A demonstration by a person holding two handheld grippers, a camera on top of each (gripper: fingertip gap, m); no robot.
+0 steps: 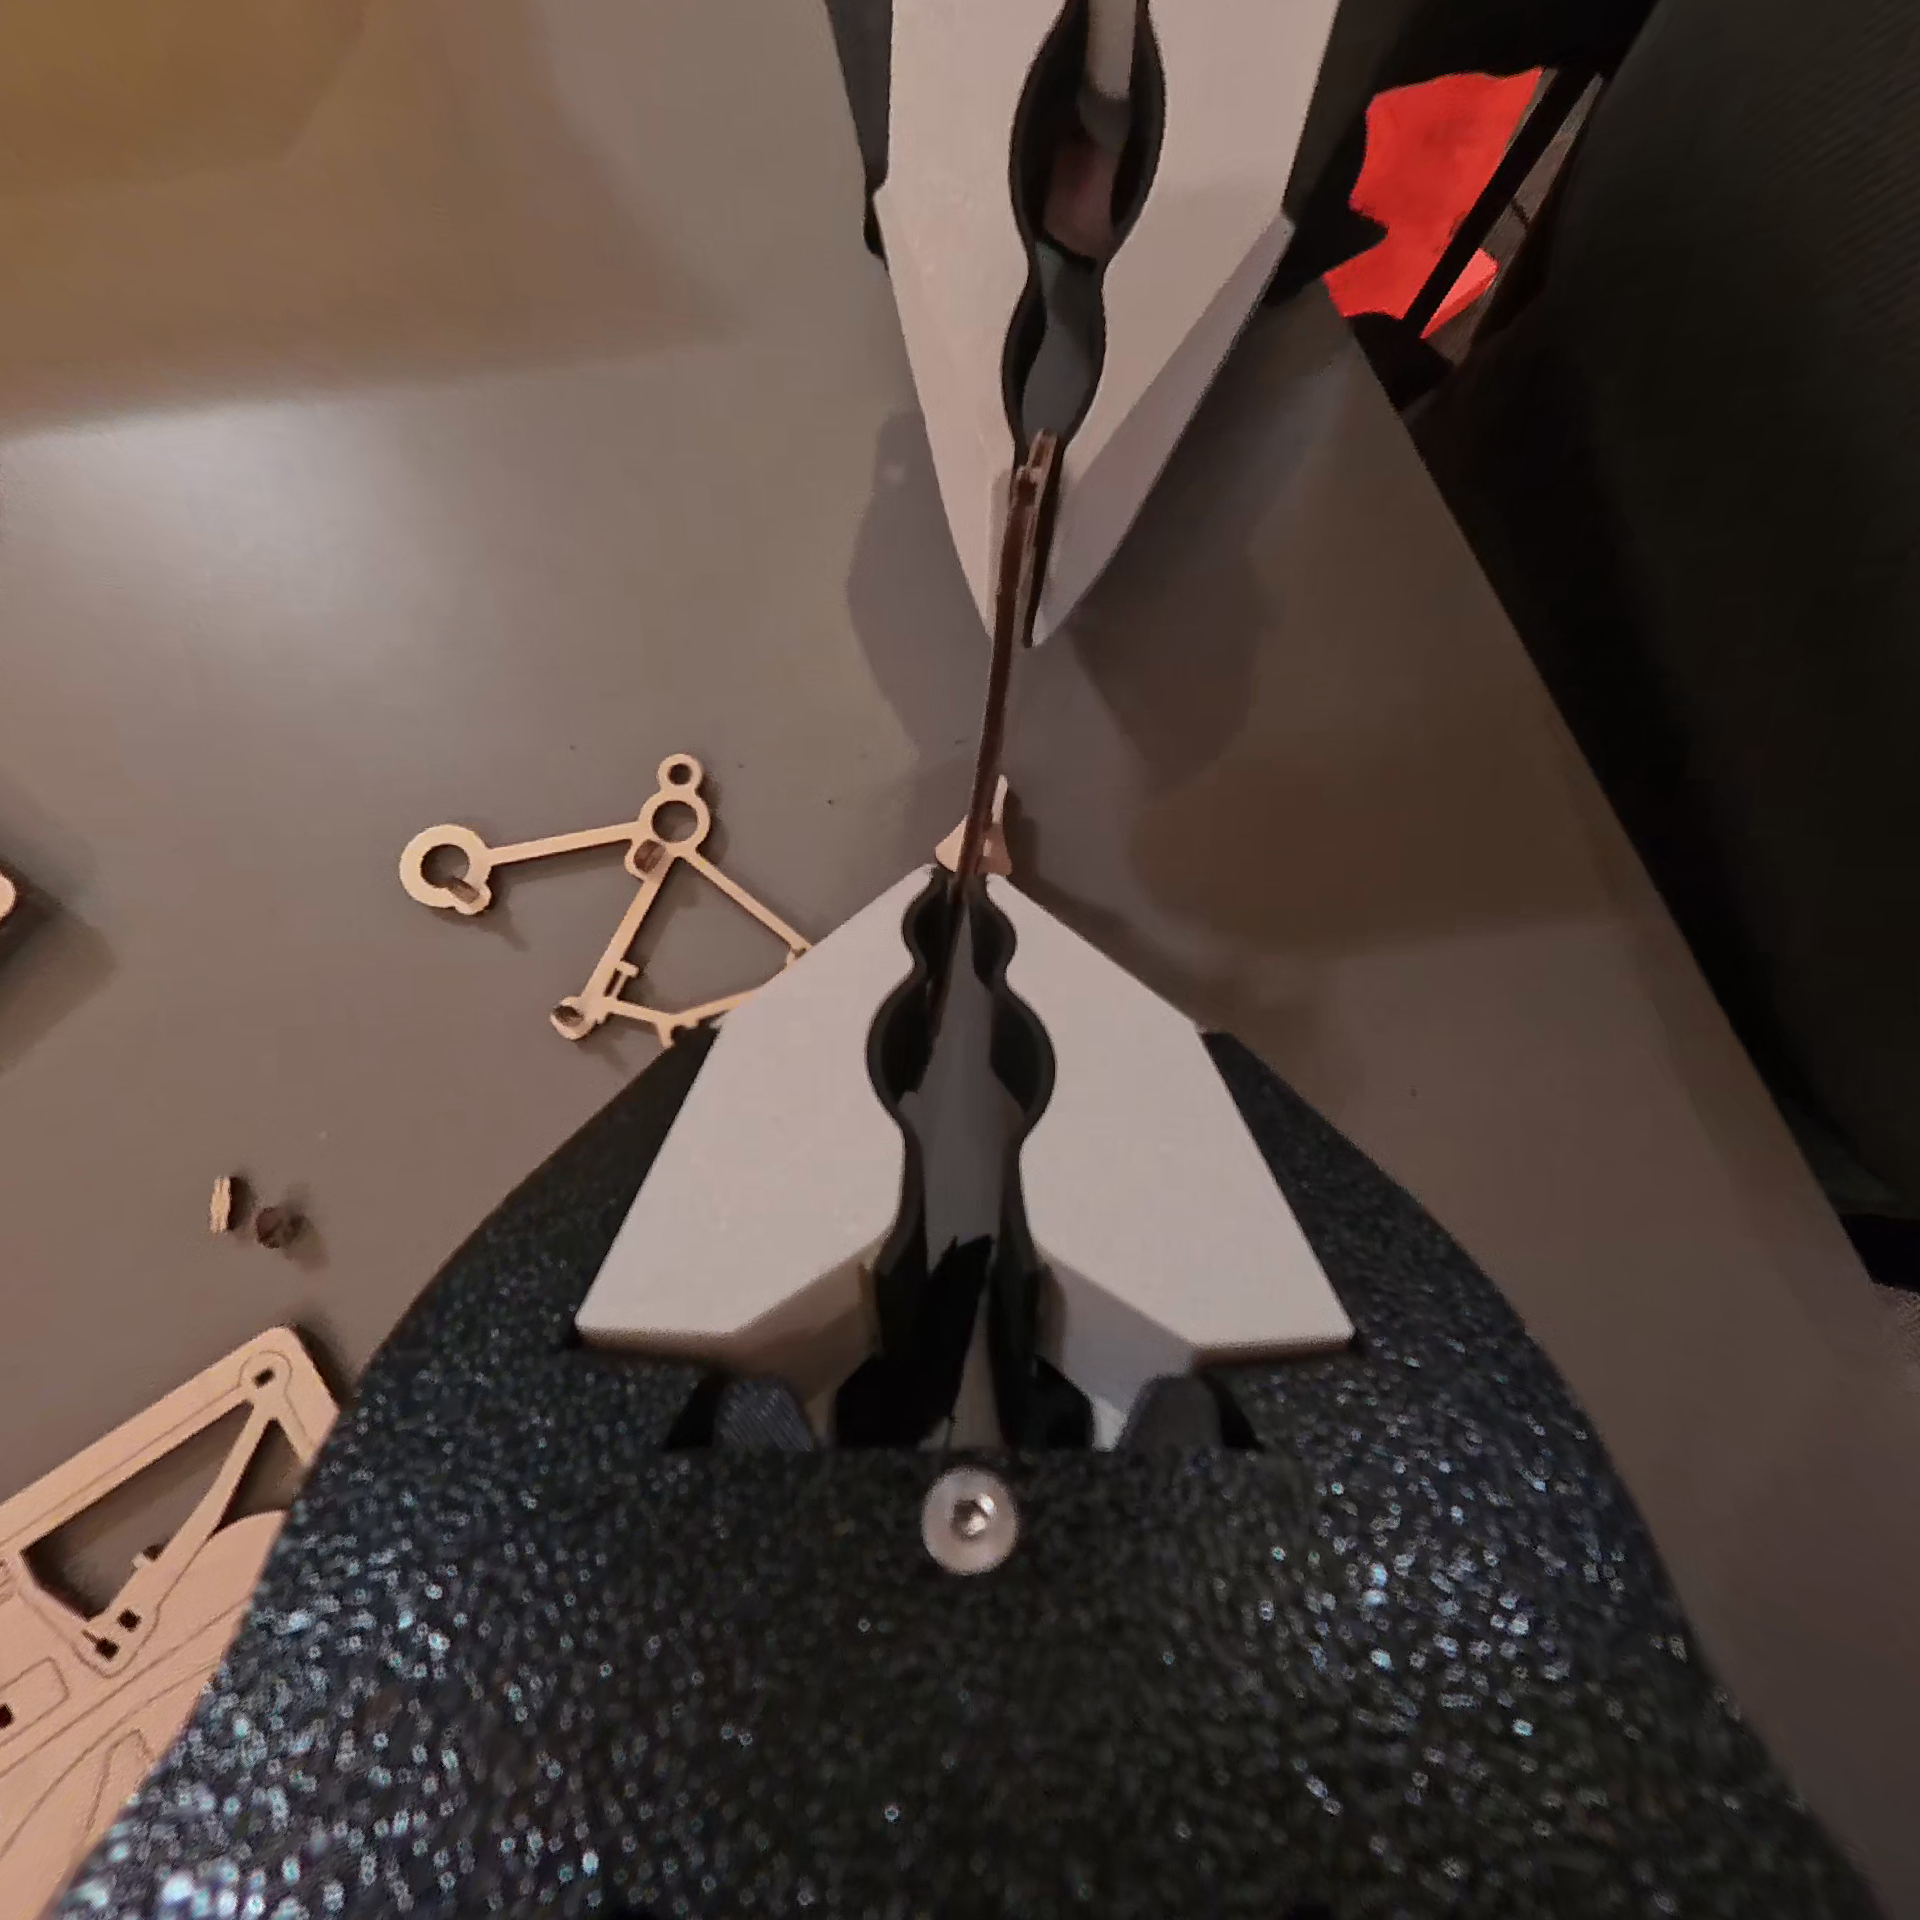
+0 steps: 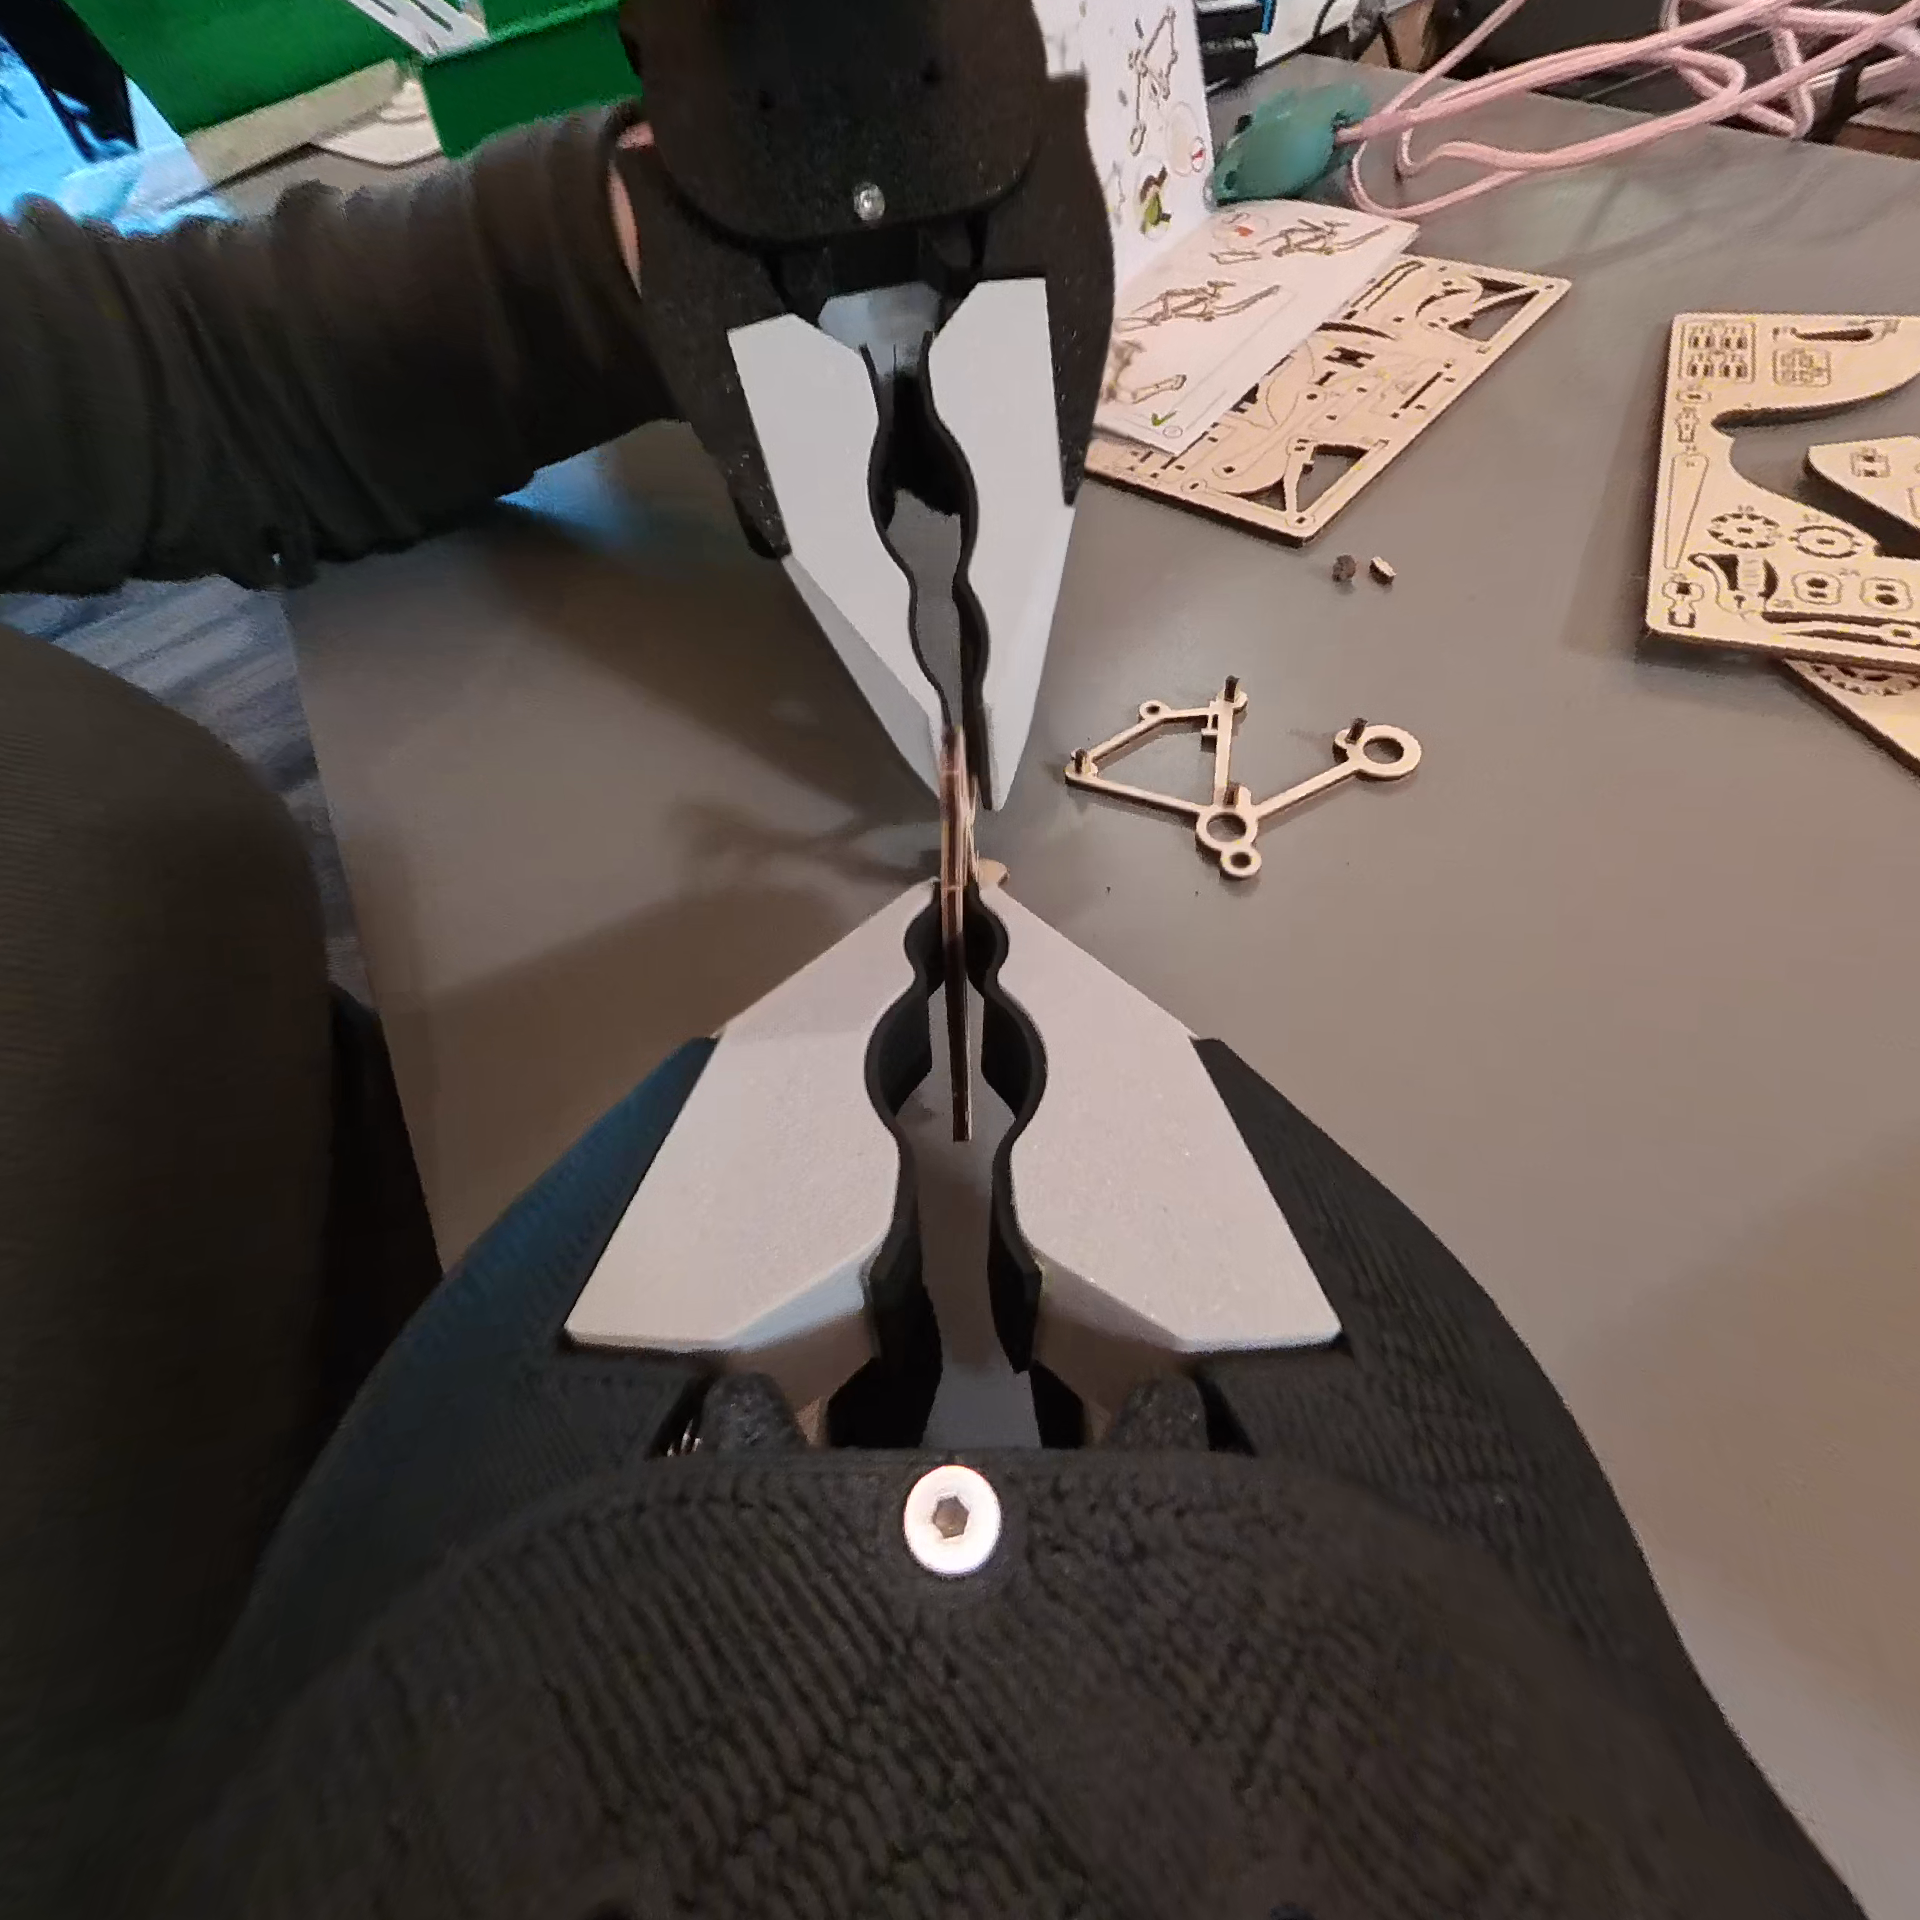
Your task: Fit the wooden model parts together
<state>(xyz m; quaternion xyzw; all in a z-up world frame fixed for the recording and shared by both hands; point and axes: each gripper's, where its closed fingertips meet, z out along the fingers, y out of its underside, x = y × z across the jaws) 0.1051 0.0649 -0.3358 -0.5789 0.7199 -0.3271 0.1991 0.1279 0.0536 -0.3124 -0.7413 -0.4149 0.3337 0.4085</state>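
The thin wooden part [image 1: 997, 717] sits edge-on between the two grippers, up off the grey table [image 1: 416, 520], long axis running straight from one tip to the other. Left gripper [image 1: 961, 883] is clamped on the near end, right gripper [image 2: 961, 894] clenched on the other. The wooden frame piece [image 2: 1226, 779] lies flat just beside them, with punched sheets [image 2: 1787, 499] further back.

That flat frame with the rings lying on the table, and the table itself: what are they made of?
The frame looks like thin laser-cut plywood: pale, matte, with darker cut edges and small pegs standing in it. The table is smooth grey with a soft sheen that mirrors light, probably laminate or painted board; the pictures cannot settle which.
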